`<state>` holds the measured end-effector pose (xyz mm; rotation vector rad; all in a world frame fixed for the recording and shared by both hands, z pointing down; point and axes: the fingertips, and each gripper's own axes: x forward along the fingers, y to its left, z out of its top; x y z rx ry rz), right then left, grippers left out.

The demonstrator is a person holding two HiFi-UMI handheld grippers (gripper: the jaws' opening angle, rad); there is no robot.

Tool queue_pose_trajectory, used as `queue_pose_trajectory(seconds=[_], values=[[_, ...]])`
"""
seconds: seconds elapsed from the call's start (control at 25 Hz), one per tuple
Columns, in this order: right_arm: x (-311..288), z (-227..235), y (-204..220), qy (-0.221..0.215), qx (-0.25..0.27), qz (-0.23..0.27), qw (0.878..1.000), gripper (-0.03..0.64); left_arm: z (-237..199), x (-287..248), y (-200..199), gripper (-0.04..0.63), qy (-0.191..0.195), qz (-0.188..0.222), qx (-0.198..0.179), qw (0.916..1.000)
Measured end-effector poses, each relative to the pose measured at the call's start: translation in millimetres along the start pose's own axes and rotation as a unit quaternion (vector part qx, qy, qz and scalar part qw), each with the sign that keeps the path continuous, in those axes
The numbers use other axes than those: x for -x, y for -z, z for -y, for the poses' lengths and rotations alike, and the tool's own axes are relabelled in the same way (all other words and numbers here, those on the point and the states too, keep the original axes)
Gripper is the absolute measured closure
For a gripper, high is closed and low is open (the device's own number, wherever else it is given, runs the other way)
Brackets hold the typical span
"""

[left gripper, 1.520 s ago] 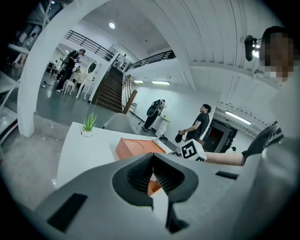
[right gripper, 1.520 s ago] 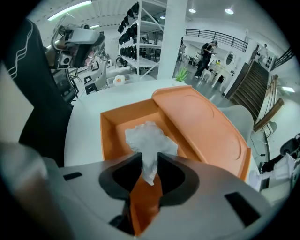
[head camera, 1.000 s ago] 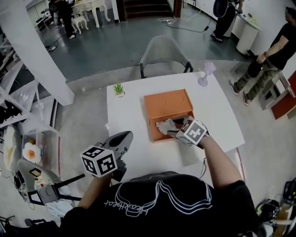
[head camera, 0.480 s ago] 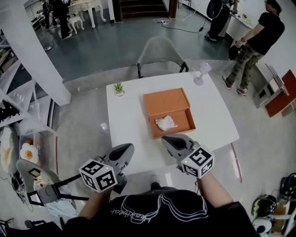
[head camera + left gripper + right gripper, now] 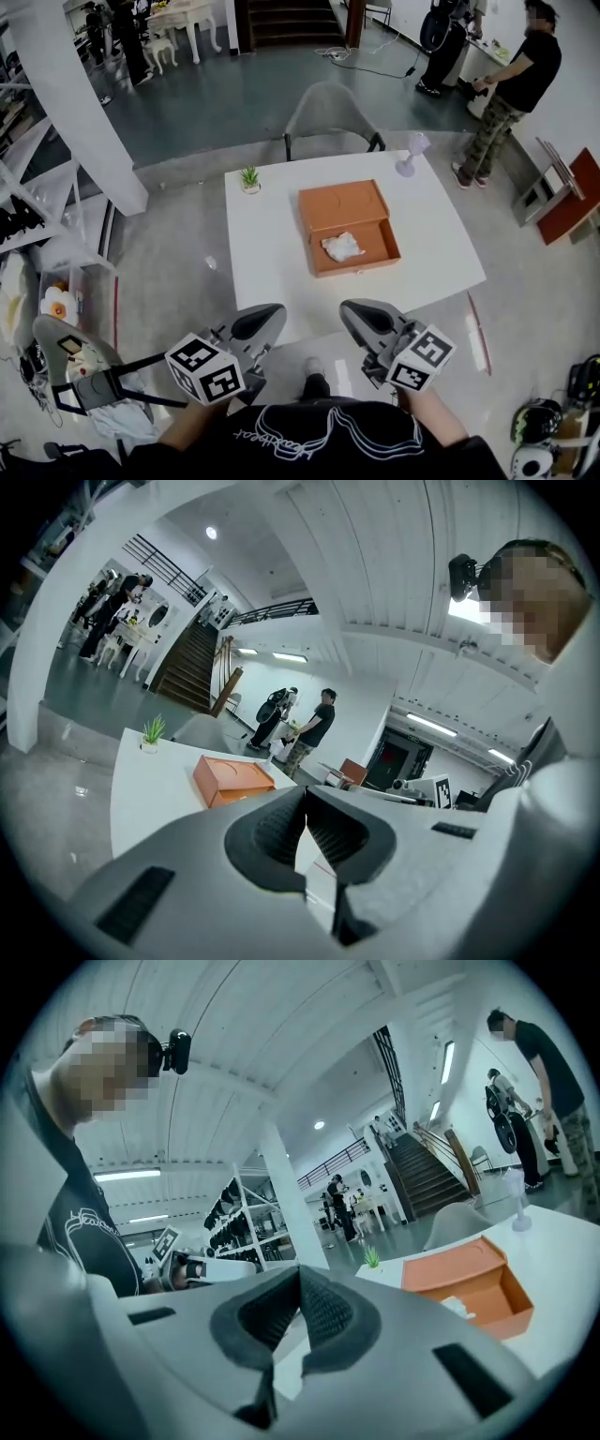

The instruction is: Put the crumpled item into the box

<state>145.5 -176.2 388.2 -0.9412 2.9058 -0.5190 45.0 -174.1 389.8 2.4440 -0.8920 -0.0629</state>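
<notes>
Left tongs (image 5: 260, 325) and right tongs (image 5: 361, 321) (both closed, empty) held side by side, pointing forward.

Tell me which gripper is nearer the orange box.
Right. The right gripper hangs off the table's near edge, almost straight in front of the orange box; the left gripper hangs level with it but farther left.

table (image 5: 272, 267): white | potted plant (image 5: 249, 178): far-left corner | chair (image 5: 330, 105): behind table
</notes>
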Motion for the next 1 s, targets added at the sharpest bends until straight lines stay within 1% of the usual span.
queue_pose_trajectory(seconds=[0.12,0.24,0.4,0.52,0.76,1.0], values=[[7,-9,0,0.005,0.003,0.006,1.0,0.614,9,4,3,0.589,0.008,0.001,0.001,1.0],[12,-14,2,0.011,0.006,0.003,1.0,0.614,13,7,2,0.589,0.011,0.004,-0.009,0.9999],[16,-17,5,0.007,0.01,-0.005,1.0,0.614,17,10,2,0.589,0.012,0.012,-0.012,0.9998],[17,-18,7,0.006,0.014,-0.009,1.0,0.614,16,11,3,0.589,0.01,0.014,-0.007,0.9998],[16,-9,0,0.002,0.015,-0.011,1.0,0.614,18,-2,0,0.589,0.014,0.007,-0.012,0.9998],[12,4,1,-0.003,0.022,-0.031,0.999,0.614,13,-19,-3,0.589,0.014,0.003,-0.012,0.9998]])
